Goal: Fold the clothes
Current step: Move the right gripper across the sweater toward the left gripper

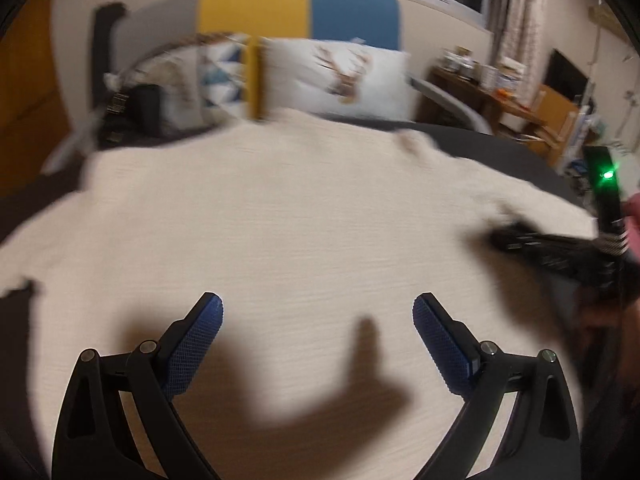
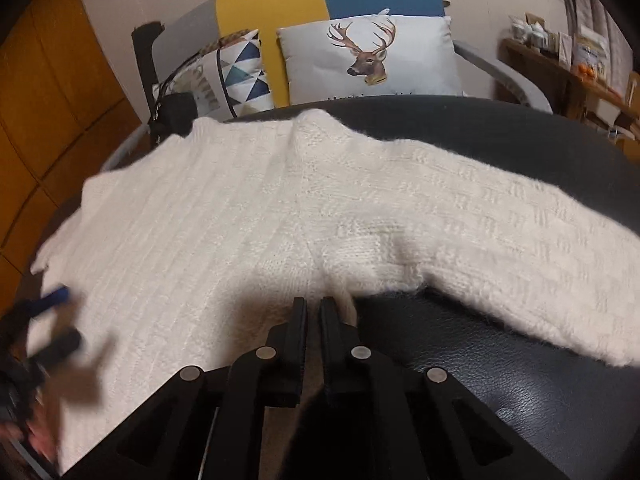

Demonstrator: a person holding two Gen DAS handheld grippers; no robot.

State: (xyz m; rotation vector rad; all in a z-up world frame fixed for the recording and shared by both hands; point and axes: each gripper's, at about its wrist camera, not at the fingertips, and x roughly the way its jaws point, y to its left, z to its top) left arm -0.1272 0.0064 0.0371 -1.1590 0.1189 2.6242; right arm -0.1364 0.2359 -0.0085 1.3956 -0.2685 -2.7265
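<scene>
- Left wrist view, blurred: left gripper (image 1: 318,312) stands wide, blue pads apart, nothing between them, hovering over the white knit sweater (image 1: 280,208)
- sweater spread flat across a dark surface (image 1: 520,148), fills most of the frame; gripper shadow falls on the knit below the fingers
- right gripper (image 1: 552,248) comes in from the right edge as a dark blurred shape at the sweater's right side, green light glowing above it
- behind: deer pillow (image 1: 352,80) against a yellow and blue backrest (image 1: 300,12); cluttered wooden shelf (image 1: 500,96) to the right
- Right wrist view, sharp: right gripper (image 2: 314,312) nearly closed, fingers narrow, pinching the sweater (image 2: 240,220) at its near edge, about where sleeve meets body
- one sleeve (image 2: 520,248) runs out to the right over the black leather-like surface (image 2: 480,368)
- left gripper (image 2: 56,316) blurred at left edge over the sweater, blue pad showing
- deer pillow (image 2: 368,56) and triangle-pattern pillow (image 2: 240,68) upright at the back; orange-brown panelled wall (image 2: 48,120) on the left
</scene>
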